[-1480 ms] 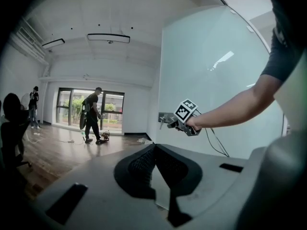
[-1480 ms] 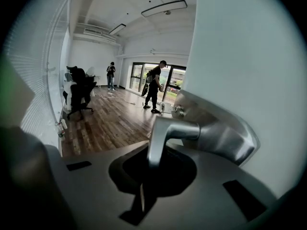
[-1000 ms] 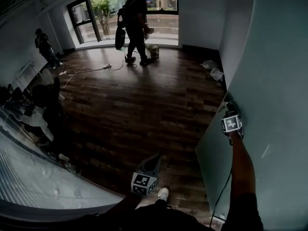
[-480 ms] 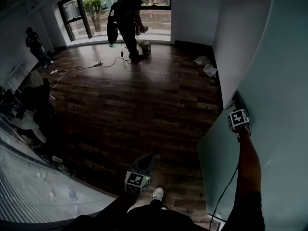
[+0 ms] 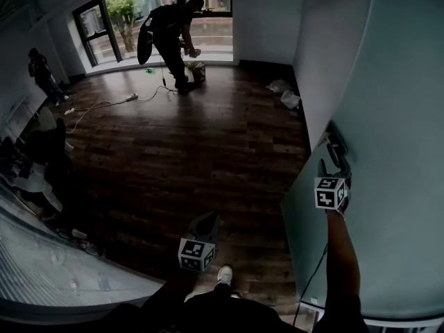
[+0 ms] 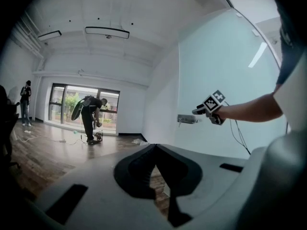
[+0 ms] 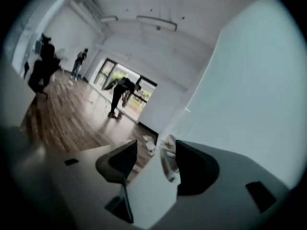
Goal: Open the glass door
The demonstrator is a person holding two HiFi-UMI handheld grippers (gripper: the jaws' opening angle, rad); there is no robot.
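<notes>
Door (image 5: 395,186): glass, handle (image 5: 336,151) near its edge.
Right hand-held gripper (image 7: 156,147): jaws just spreading apart — empty, facing the handle.
Left hand-held gripper (image 6: 154,150): pressed together — empty, away from door.

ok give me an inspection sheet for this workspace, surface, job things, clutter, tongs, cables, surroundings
surface: dark glossy wood floor
job's things: frosted glass door at right; metal handle near its edge
clutter: white bags by the far wall
grippers: left tongs shut, empty; right tongs open, jaws have just been opening, handle between them, not gripped
cables: floor cable near the window; gripper cable hanging under the right arm
surroundings: large window; bending person beside it; second person at far left
</notes>
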